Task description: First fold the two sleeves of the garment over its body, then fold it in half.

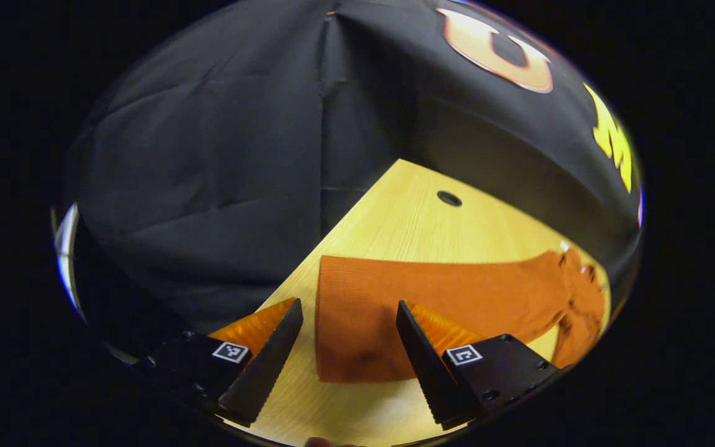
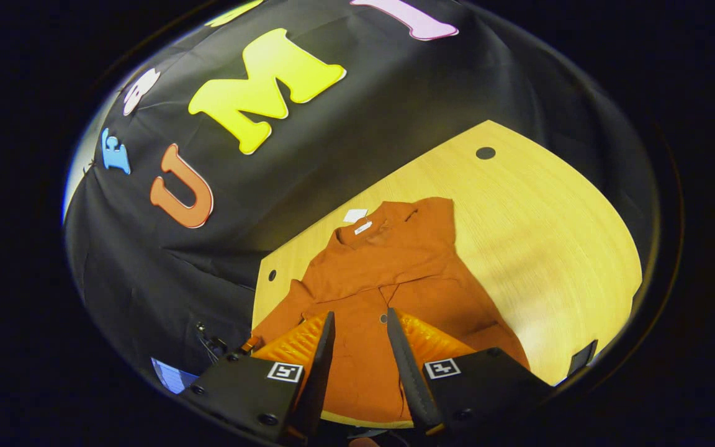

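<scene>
An orange shirt (image 2: 388, 273) lies flat on the wooden worktop (image 2: 550, 217), soft and light, best pinched at a sleeve cuff; both the left hand-held gripper (image 1: 348, 347) and right hand-held gripper (image 2: 360, 354) hover spread, empty.

orange knit garment (image 2: 388, 273) lying flat on wooden table (image 2: 550, 217), collar with white tag at far end, one sleeve (image 2: 283, 323) spread outward, lower hem edge (image 1: 357, 323) straight and near table's front edge, fabric bunched at collar end
</scene>
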